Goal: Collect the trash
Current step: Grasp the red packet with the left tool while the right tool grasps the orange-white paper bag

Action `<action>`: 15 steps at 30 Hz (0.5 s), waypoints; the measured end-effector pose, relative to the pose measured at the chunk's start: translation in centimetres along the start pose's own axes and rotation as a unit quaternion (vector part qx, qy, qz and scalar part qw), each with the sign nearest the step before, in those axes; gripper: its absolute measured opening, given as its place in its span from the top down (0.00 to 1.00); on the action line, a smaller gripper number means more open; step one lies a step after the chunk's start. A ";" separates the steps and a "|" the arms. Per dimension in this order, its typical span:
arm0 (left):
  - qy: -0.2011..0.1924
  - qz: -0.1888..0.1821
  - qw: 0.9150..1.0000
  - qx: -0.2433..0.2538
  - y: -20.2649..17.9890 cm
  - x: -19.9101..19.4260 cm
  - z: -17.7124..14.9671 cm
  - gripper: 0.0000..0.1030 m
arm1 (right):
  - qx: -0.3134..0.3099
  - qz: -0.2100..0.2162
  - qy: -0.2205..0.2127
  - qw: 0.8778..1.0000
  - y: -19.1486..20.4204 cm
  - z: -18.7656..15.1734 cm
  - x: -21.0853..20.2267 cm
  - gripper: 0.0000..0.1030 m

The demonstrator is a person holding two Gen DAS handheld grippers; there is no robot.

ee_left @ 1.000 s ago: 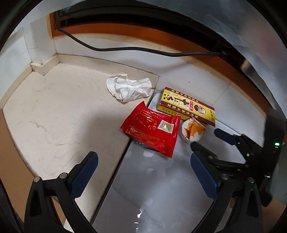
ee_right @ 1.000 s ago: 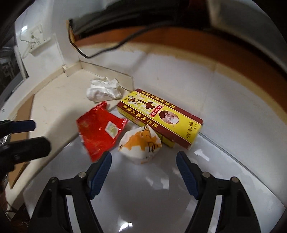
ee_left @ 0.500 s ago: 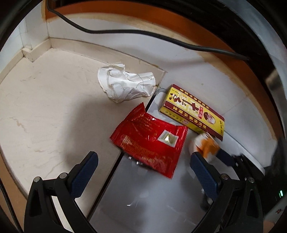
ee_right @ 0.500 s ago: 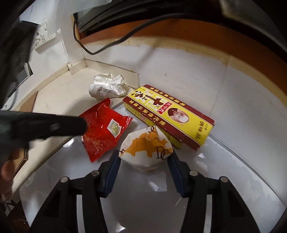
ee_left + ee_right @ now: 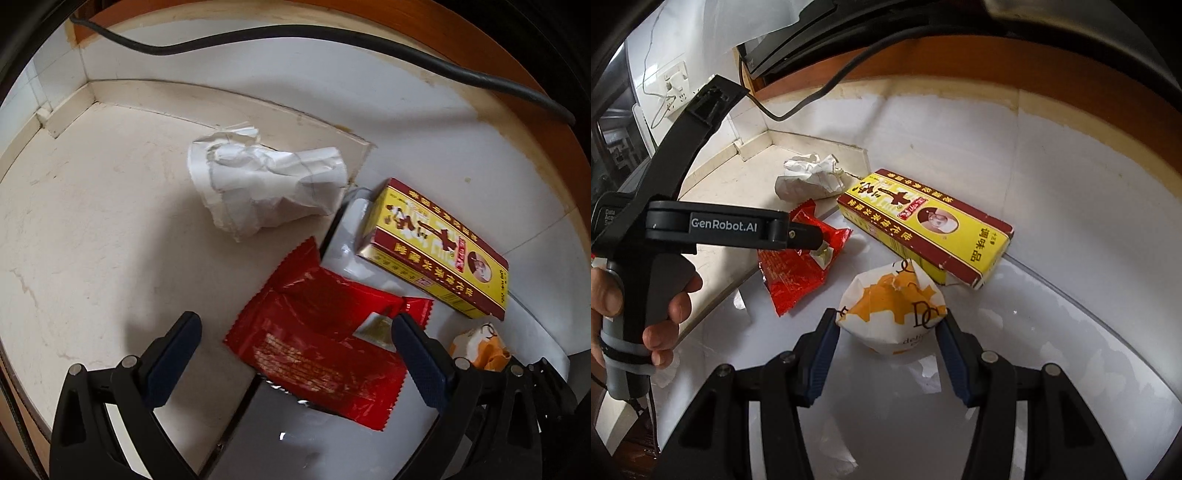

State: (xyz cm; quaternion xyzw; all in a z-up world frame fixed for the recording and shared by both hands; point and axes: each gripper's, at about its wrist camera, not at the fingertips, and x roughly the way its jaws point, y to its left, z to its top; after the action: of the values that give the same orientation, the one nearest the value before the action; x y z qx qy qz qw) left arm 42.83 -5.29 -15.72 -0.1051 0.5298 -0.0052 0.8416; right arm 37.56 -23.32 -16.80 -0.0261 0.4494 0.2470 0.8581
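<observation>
Dim indoor light; soft shadows, faint floor glare; sharp centre, fisheye-warped dark edges.

Four bits of trash lie before me: a crumpled white paper (image 5: 266, 192) on the cream ledge, a creased red foil wrapper (image 5: 317, 347) straddling the ledge's edge, a yellow-and-maroon box (image 5: 927, 229) lying flat, and a scrunched white-and-orange wrapper (image 5: 894, 310) — pinched between my right jaws.

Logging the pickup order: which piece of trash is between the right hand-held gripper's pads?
The white-and-orange wrapper ball, pinched by the right hand-held gripper. The red packet, yellow box and crumpled white paper lie untouched.
</observation>
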 end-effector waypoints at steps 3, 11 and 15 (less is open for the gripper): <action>0.001 -0.005 1.000 0.019 -1.3 -0.3 -0.5 0.07 | 0.006 0.003 0.004 1.000 0.0 -0.2 0.3 0.48; 0.006 0.045 0.994 0.104 -5.4 0.5 -1.9 0.08 | 0.023 0.012 0.007 1.000 -0.4 -0.7 0.1 0.48; 0.004 0.043 0.993 0.114 -7.1 0.7 -1.9 0.08 | 0.038 0.016 0.008 0.999 -0.8 -1.1 -0.3 0.48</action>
State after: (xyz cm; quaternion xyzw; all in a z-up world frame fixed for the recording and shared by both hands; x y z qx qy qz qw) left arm 42.14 -12.68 -15.81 0.0148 0.5331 -0.0295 0.8454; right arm 36.98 -24.43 -17.37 0.0114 0.4656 0.2434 0.8508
